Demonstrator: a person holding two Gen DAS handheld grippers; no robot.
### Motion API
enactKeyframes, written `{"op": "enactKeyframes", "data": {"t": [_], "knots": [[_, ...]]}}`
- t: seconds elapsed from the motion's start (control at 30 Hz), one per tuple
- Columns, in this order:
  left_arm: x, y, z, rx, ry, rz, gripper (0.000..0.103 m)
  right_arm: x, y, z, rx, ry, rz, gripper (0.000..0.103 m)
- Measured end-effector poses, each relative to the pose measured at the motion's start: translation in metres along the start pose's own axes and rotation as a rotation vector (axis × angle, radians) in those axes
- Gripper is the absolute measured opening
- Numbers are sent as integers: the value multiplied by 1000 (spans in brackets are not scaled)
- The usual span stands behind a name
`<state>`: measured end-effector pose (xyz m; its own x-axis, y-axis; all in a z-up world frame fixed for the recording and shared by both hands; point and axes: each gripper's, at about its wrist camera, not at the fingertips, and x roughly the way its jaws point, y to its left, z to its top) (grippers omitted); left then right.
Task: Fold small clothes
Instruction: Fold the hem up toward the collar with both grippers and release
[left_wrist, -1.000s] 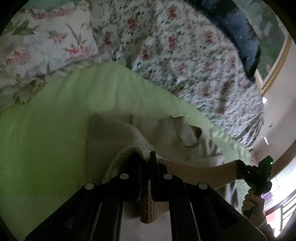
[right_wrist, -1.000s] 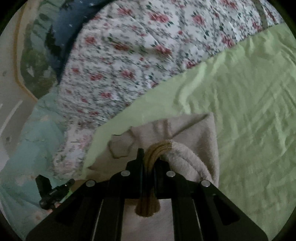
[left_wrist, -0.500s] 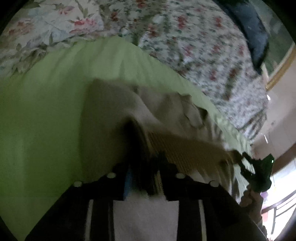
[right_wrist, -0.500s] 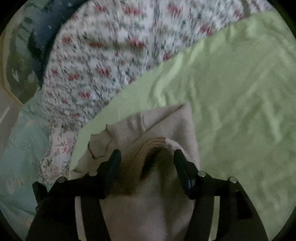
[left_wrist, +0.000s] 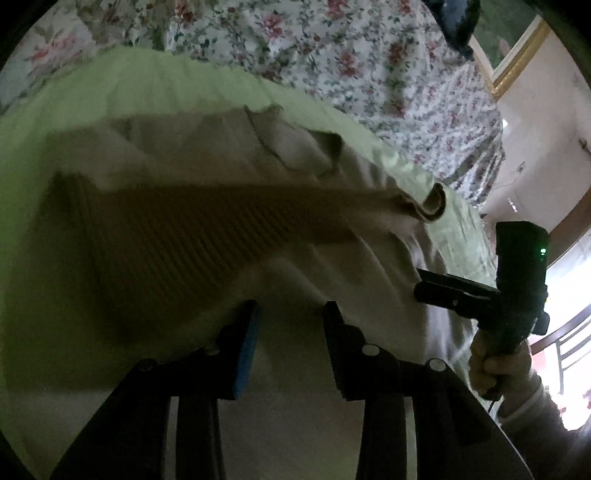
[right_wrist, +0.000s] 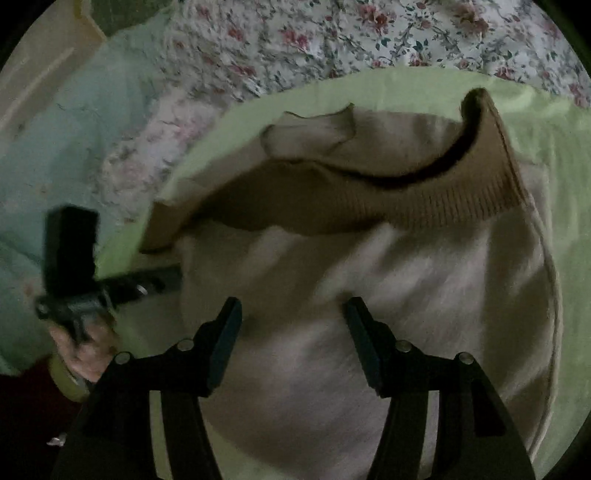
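both views were dim and smeared, and the near part of the beige garment (left_wrist: 303, 424) was cut off behind the gripper bodies. the garment was seen lying folded on the green sheet (left_wrist: 110, 96), its tan ribbed band (right_wrist: 443, 206) laid across the top, with the floral quilt (right_wrist: 332, 40) beyond. the left gripper (left_wrist: 290, 314) was seen with jaws apart, having just been opening, nothing pressed between them. the right gripper (right_wrist: 291, 310) was spread wider, also empty. a second earlier each had been clamped on the ribbed edge; the cloth had since been let go.
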<state>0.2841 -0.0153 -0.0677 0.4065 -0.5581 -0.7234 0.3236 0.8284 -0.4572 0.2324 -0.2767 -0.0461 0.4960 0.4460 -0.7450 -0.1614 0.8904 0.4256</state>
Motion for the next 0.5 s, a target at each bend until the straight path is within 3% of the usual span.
{"op": "enactKeyframes", "data": {"t": [0.1,0.2,0.33,0.4,0.5], "knots": [[-1,30,32,-23,-32,102,36,6,-26,22,52,-11,-80,59],[-6,69,63,-99,-85,200,37,2,-59,43,140,-60,-234,59],[-30,109,76,-229,-156,253,42,-24,-95,50,315,-177,-277,59],[-48,118,65,-273,-198,230,49,-41,-95,42,356,-228,-258,60],[-66,113,38,-288,-208,185,49,-59,-78,25,348,-260,-219,60]]}}
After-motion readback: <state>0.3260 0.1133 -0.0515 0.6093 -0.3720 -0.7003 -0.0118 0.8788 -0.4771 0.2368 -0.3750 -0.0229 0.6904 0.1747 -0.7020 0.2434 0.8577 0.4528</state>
